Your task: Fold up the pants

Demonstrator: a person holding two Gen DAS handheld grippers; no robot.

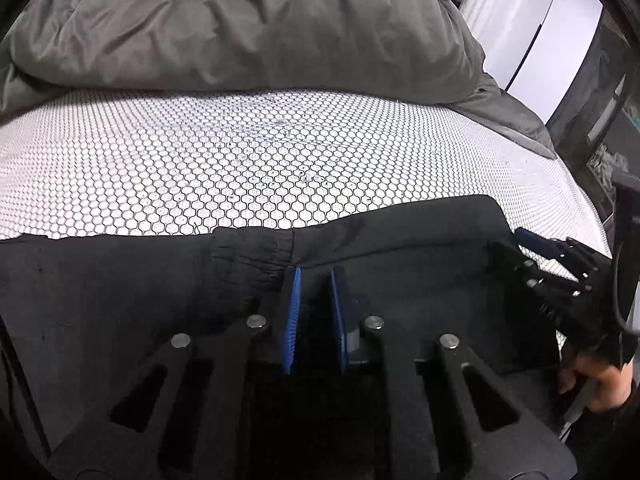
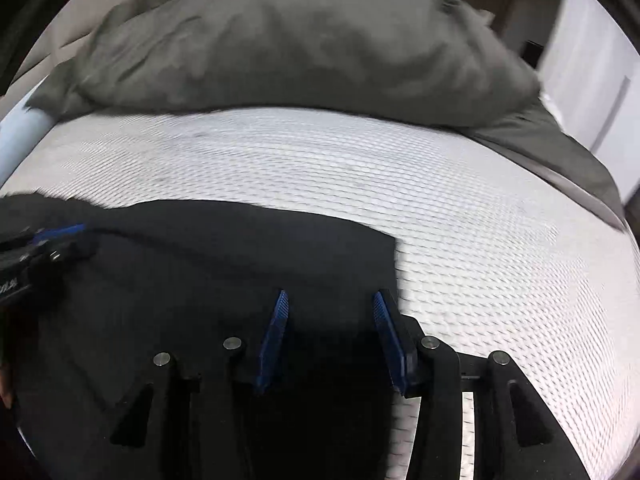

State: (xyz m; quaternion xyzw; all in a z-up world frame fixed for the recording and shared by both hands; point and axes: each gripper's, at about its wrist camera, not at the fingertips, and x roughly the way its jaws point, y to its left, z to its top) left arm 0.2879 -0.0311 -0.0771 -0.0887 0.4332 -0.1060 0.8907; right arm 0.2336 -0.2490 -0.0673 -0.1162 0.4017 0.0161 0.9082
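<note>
My left gripper (image 1: pixel 315 270) has its 2 blue pads (image 1: pixel 293 312) drawn in to a narrow gap, and the black pants (image 1: pixel 140 300) lie right under and ahead of the tips. I cannot tell whether cloth is pinched between the pads or only lies beneath them. The tips sit at the far edge of the pants, just right of a gathered elastic cuff (image 1: pixel 252 264).

My right gripper (image 2: pixel 329 298) stands about half spread, pads (image 2: pixel 276 332) well apart, hovering over the right end of the pants (image 2: pixel 240 264); I see no cloth pressed between them. Its right finger is level with the pants' right edge, where the black cloth ends in a squared corner against the mattress.

Each gripper shows in the other's view: the right one (image 1: pixel 560 268) at the right side of the left view, with a hand (image 1: pixel 596 380) behind it, and the left one (image 2: pixel 44 244) at the left side of the right view.

The pants lie flat along the near edge of a white mattress (image 1: pixel 280 160) with a honeycomb pattern. Beyond them, a gray duvet (image 1: pixel 240 28) is heaped across the far side. The right view is blurred.
</note>
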